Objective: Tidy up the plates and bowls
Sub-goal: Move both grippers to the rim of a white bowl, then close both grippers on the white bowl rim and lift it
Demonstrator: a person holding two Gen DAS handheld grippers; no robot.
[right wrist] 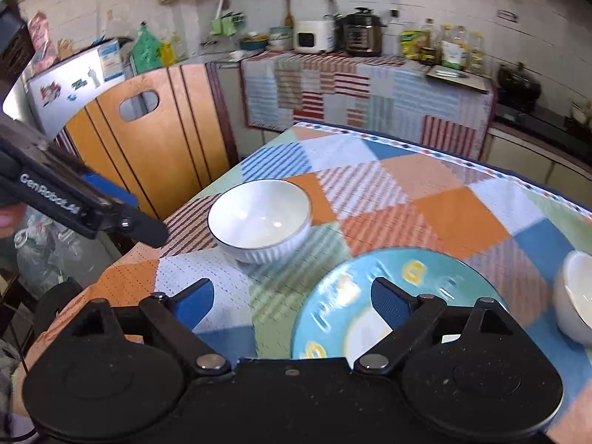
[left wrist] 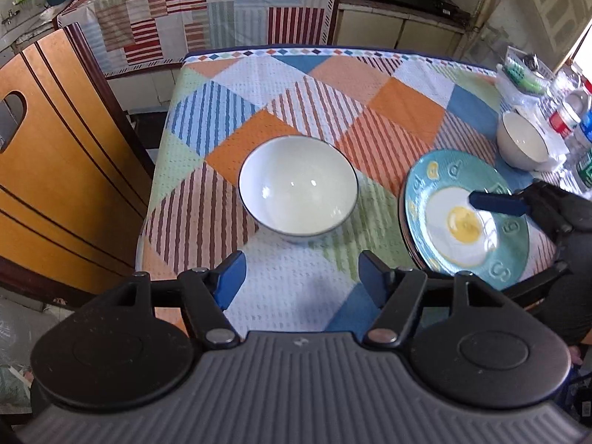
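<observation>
Blue-padded fingers of the left gripper stand wide apart over bare tablecloth, holding nothing. Just ahead of them, centred on the gap, sits a white bowl, upright and empty, on the patchwork table.

To its right lies a teal plate printed with a fried egg. The right gripper also stands spread and empty, low over that plate: its right finger hangs above the plate's near part, its left finger off the rim over cloth. Whether it touches the plate cannot be told. A second white bowl stands beyond the plate, near some bottles.

The step in hand looks like an approach, each gripper lining up on its own piece. Next, the left likely needs to go forward and drop one finger inside the bowl's rim before closing; the right must catch the plate's thin edge, which calls for a low, flat angle.
</observation>
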